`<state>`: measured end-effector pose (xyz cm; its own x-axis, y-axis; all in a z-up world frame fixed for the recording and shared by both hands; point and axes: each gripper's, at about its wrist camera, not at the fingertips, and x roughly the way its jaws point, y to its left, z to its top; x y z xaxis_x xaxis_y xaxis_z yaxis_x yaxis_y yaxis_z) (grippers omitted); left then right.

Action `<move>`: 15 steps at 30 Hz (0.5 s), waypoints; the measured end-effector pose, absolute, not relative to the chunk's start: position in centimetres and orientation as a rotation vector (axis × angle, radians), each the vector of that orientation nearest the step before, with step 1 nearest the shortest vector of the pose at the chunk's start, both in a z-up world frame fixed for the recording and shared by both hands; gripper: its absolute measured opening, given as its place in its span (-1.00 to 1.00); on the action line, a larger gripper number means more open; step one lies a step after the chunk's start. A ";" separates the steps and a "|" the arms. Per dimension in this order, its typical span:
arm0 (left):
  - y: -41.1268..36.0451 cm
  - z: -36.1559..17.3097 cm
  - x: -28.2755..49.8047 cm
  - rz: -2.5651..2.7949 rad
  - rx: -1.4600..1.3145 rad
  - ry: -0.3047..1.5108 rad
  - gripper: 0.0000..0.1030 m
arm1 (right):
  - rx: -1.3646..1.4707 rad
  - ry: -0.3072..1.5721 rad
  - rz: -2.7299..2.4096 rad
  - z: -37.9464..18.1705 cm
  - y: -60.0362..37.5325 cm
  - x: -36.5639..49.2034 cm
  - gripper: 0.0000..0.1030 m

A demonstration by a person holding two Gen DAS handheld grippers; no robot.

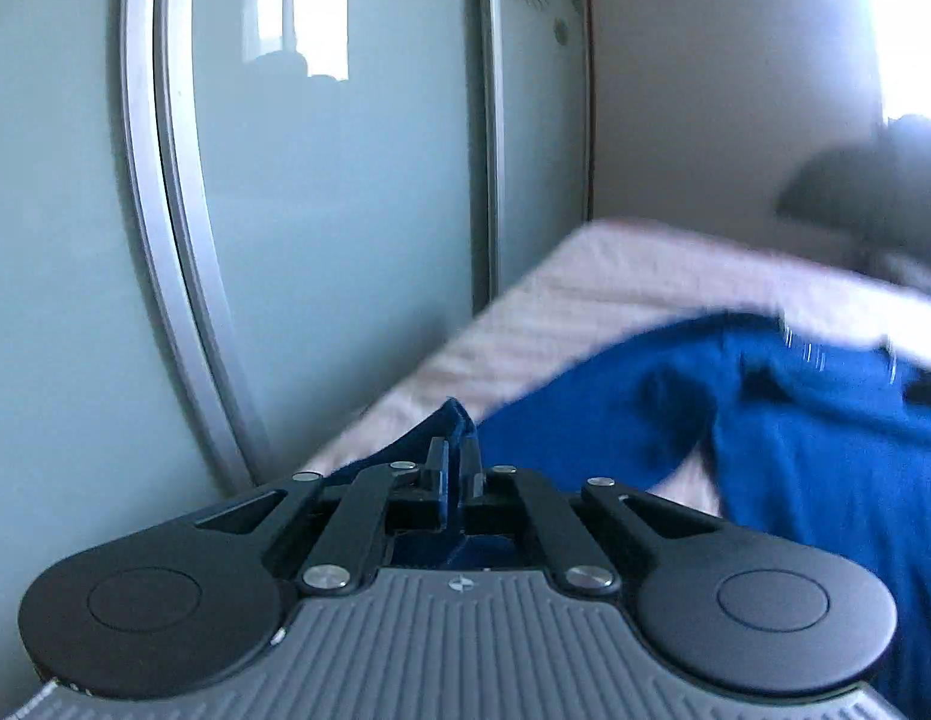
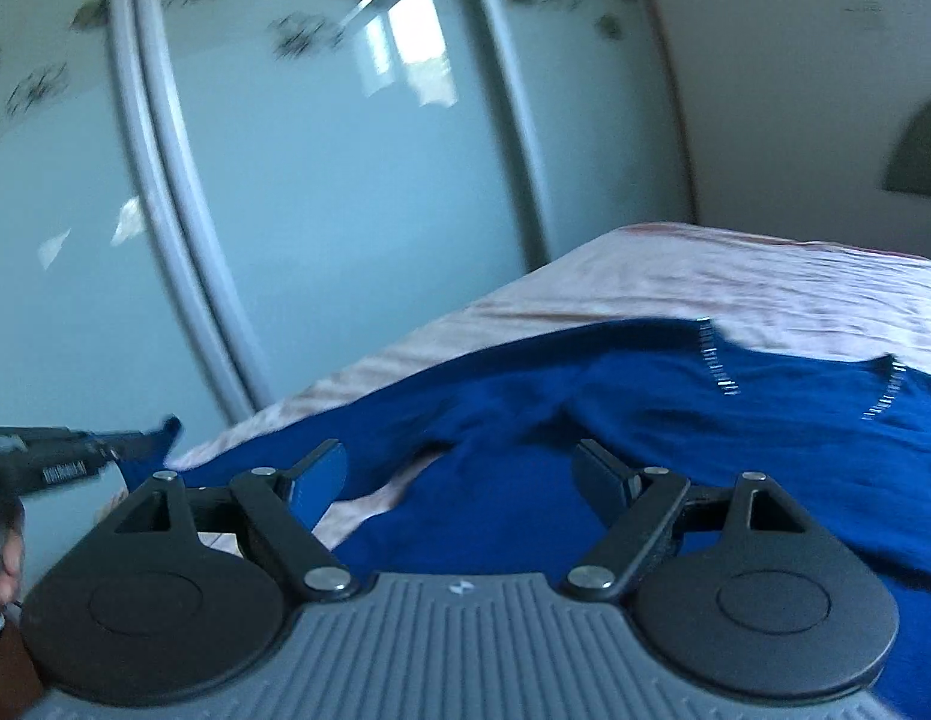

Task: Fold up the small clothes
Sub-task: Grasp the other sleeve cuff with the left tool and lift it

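A blue garment [image 1: 795, 420] lies spread on a pale bed [image 1: 597, 294]. My left gripper [image 1: 455, 459] is shut on an edge of the blue garment and holds that corner lifted off the bed. In the right wrist view the blue garment [image 2: 675, 420] shows small silver trim near its far edge. My right gripper [image 2: 465, 474] is open and empty just above the garment's near part. My left gripper also shows in the right wrist view [image 2: 129, 441] at the far left, pinching the blue corner.
Frosted sliding wardrobe doors [image 1: 345, 210] with grey metal frames stand close along the left of the bed. A plain wall [image 2: 795, 90] is behind the bed. A dark blurred shape [image 1: 873, 192] sits at the far right.
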<state>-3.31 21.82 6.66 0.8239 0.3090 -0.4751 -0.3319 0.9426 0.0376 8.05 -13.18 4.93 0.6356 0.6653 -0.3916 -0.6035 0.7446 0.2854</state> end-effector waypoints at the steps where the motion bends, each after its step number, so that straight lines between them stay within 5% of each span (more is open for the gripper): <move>1: 22.1 7.4 -2.9 0.327 -0.075 0.486 -0.97 | 0.150 0.501 0.711 4.9 -13.9 8.2 0.62; 15: 15.9 14.2 3.3 -0.056 -0.198 0.473 -0.97 | -0.040 0.394 1.007 5.5 -6.0 6.4 0.62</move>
